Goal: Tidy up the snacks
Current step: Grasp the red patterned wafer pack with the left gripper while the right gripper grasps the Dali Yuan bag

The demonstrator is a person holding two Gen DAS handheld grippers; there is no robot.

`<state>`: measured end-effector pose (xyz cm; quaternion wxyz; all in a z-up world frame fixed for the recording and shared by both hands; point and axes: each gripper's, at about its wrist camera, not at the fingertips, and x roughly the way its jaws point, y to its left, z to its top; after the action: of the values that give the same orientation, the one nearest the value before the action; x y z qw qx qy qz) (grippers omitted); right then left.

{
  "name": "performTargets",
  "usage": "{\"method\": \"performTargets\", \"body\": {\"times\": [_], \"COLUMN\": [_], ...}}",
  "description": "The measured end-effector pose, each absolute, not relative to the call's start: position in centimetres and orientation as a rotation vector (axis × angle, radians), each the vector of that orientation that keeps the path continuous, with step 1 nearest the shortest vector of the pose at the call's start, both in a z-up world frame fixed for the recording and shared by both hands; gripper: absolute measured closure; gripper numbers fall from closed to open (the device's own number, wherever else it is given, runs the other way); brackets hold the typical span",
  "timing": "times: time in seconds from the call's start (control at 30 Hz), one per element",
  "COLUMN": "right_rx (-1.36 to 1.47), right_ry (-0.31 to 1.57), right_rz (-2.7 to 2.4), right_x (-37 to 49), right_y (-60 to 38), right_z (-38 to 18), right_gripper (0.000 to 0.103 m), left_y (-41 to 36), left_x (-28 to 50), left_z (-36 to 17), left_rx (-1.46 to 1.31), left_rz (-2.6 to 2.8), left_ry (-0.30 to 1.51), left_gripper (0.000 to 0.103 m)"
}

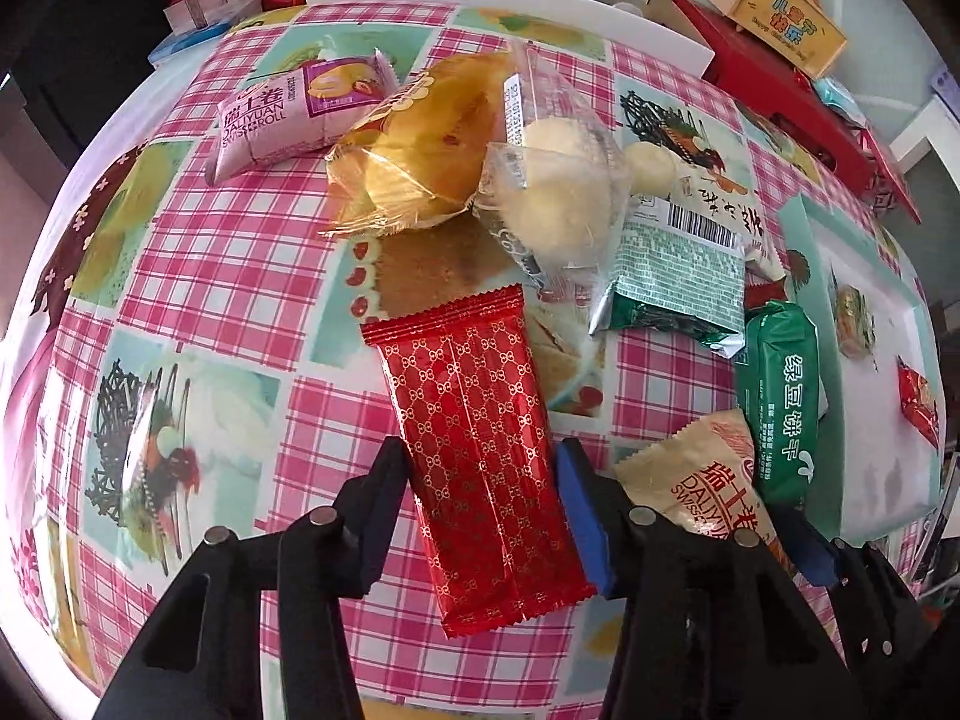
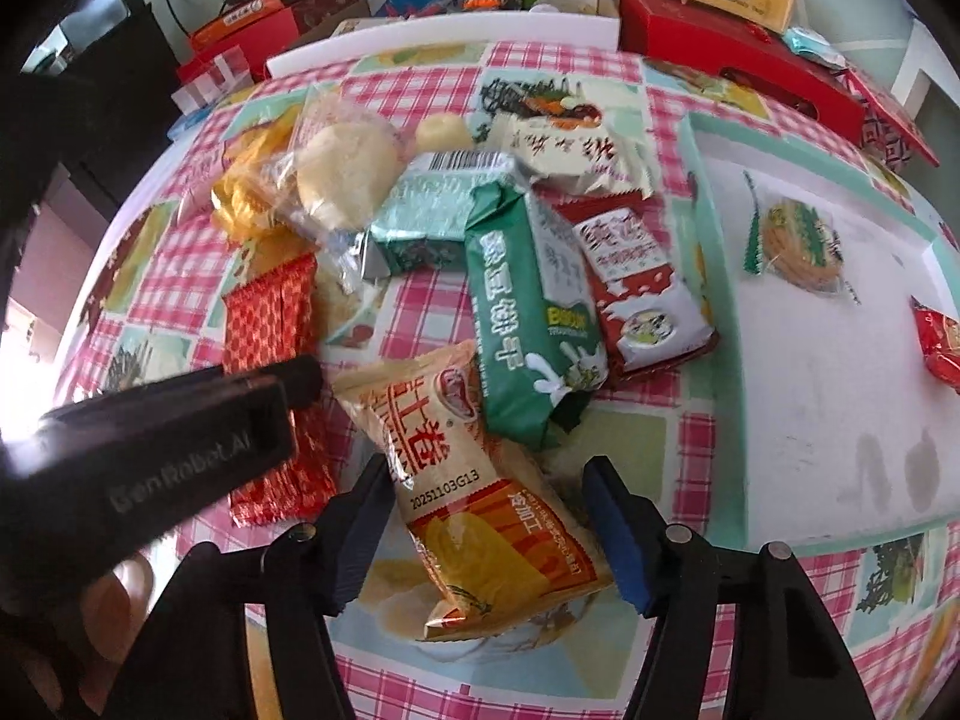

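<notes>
Straddling a red foil snack packet point(image 1: 477, 450), the left hand-held gripper point(image 1: 480, 516) has its two fingers set close against the packet's long edges on a pink-checked surface point(image 1: 198, 276); whether the pads actually press the wrapper cannot be told. The right hand-held gripper point(image 2: 486, 525), spread wide, brackets a cream-and-orange Swiss roll packet point(image 2: 474, 498) without touching it, the blue pad on its right finger point(image 2: 618, 540) standing clear of the wrapper.

From the left wrist camera, a heap of snacks lies at 12 o'clock from the red packet: a golden cake in clear wrap point(image 1: 420, 138), a pale round bun in a clear bag point(image 1: 558, 192) and a mint-green pack with a barcode point(image 1: 678, 276). A pink Swiss roll packet point(image 1: 294, 114) lies apart at 11 o'clock. A green biscuit packet point(image 1: 783, 396) sits at 3 o'clock, leaning on the rim of a white tray with a mint border point(image 1: 804, 240).

From the right wrist camera, the tray holds a round biscuit in clear wrap point(image 2: 798, 246) and, at its 3 o'clock edge, a red packet point(image 2: 939, 348). A red-and-white milk snack packet point(image 2: 636, 294) lies just beside the green one.
</notes>
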<state>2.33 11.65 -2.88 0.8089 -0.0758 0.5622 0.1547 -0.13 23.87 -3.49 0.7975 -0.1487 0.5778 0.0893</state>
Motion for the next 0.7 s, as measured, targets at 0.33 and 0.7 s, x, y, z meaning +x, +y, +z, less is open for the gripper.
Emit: {"method": "performTargets", "body": {"times": [0.33, 0.7], "right_rx": [-0.259, -0.285], "right_ry": [1.188, 1.165], "right_rz": [0.363, 0.405], "right_x": [1.0, -0.4], "right_y": [13.6, 16.5], "right_z": [-3.3, -4.0], "right_gripper": [0.035, 0.036], "left_y": [26.8, 27.2], "left_x": [0.0, 1.6], "left_z": [-3.6, -4.6], "left_rx": [-0.394, -0.359], "left_rz": [0.241, 0.234], "left_ry": [1.241, 1.259], "left_gripper": [0.050, 0.034]}}
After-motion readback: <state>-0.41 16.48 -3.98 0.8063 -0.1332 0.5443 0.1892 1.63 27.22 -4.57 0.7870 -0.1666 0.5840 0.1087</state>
